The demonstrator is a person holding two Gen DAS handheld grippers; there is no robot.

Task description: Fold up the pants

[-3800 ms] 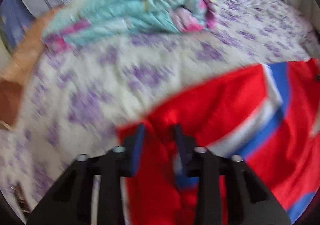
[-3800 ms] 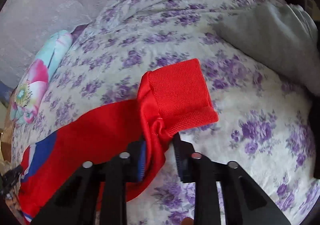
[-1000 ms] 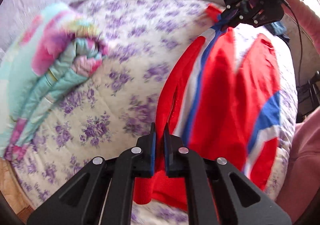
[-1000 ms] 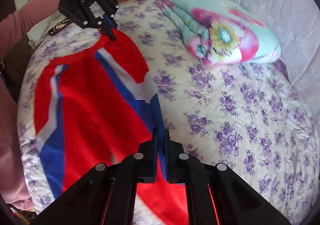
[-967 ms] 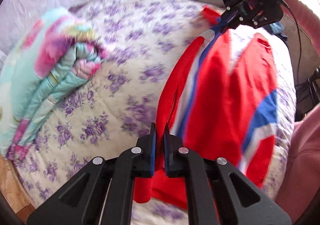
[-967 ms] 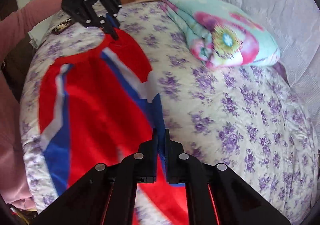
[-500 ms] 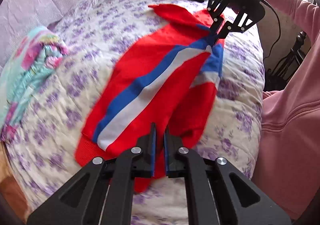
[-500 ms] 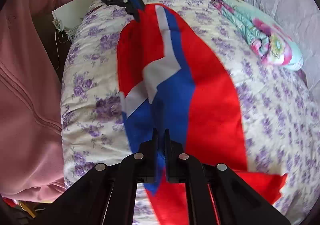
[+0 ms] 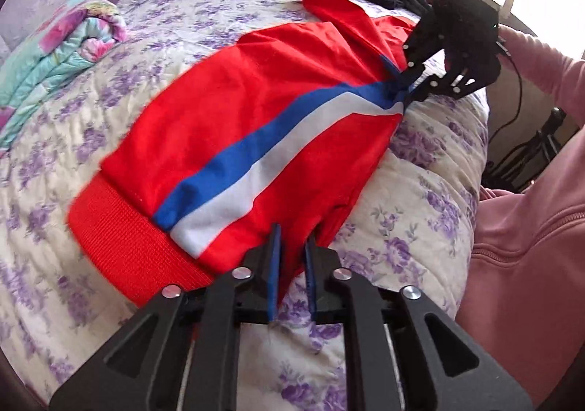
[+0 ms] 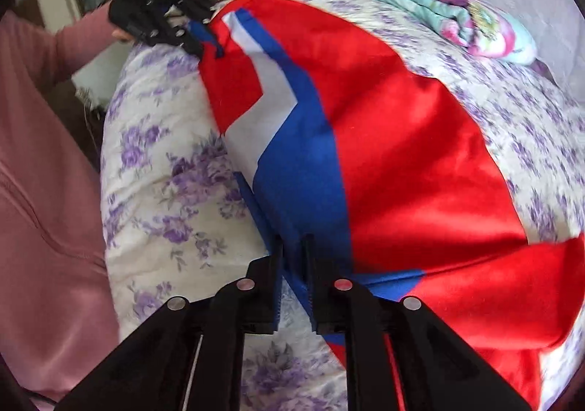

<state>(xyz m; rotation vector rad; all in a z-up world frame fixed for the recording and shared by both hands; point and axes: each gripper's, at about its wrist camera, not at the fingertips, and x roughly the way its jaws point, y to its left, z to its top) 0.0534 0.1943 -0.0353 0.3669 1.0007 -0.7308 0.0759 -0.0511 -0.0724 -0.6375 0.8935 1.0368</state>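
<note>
Pants (image 9: 256,111), red with a blue and white stripe, lie across the flowered bed (image 9: 420,191), filling the centre of both wrist views. They look doubled over, one half laid on the other, with the ribbed red band at lower left of the left wrist view.

Left tool (image 9: 292,265), at bottom centre of its own view, has just been opening; a red edge of the cloth sits in the narrow gap between its blue pads, and they no longer seem to press on it. Right tool (image 10: 294,265) has likewise just been opening, with the blue part of the cloth between its pads, apparently let go. Each tool also shows in the other's view: the right one at upper right of the left wrist view, the left one at upper left of the right wrist view.

My judgement is that a fold has just been laid down and both ends are being released. The next move calls for drawing the tools clear without dragging the cloth, then taking new hold for a further fold.

Underneath layers are hidden. Motion blur softens the edges of the cloth. A folded blanket (image 9: 62,45) and a pink sleeve (image 9: 541,56) are cut off by the frame edges.
</note>
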